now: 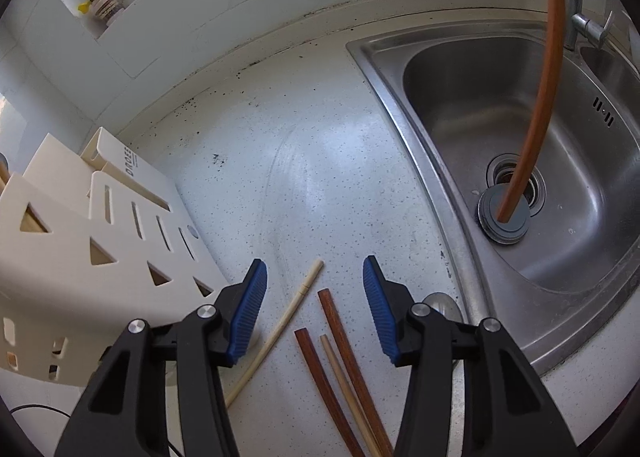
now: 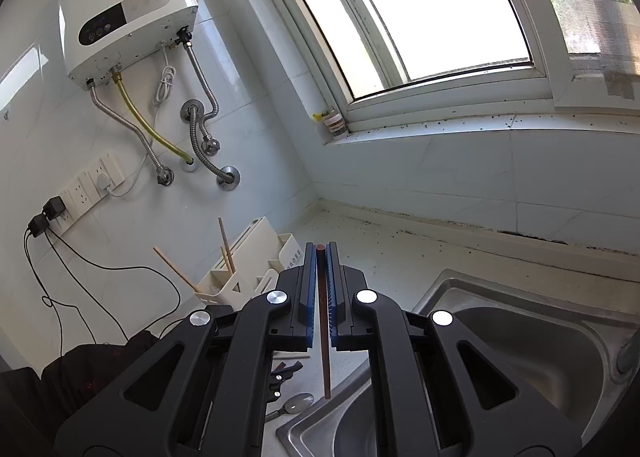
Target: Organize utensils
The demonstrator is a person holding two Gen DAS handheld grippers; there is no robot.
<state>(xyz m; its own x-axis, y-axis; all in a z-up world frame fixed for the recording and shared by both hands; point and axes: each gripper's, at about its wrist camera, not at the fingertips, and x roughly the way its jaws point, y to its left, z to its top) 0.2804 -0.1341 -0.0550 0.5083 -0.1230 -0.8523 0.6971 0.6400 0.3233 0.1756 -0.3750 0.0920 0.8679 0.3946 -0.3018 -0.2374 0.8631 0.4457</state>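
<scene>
In the left wrist view my left gripper point(image 1: 315, 277) is open and empty, low over the white counter. Between and below its fingers lie a pale chopstick point(image 1: 280, 331), two dark brown chopsticks point(image 1: 344, 341) and another pale one point(image 1: 340, 369). A cream utensil holder point(image 1: 80, 249) stands at the left. A spoon bowl point(image 1: 442, 303) peeks out behind the right finger. In the right wrist view my right gripper point(image 2: 321, 247) is shut on a dark brown chopstick point(image 2: 325, 357), held above the counter by the sink edge. The holder point(image 2: 236, 281) with pale chopsticks point(image 2: 226, 245) stands beyond it.
A steel sink point(image 1: 520, 129) with a drain plug point(image 1: 504, 217) fills the right; a brown chopstick point(image 1: 548, 77) passes close in front of the left camera. A water heater point(image 2: 124, 5), wall sockets with cables point(image 2: 80, 197), a window point(image 2: 400, 17) and a spoon point(image 2: 296, 403) show in the right wrist view.
</scene>
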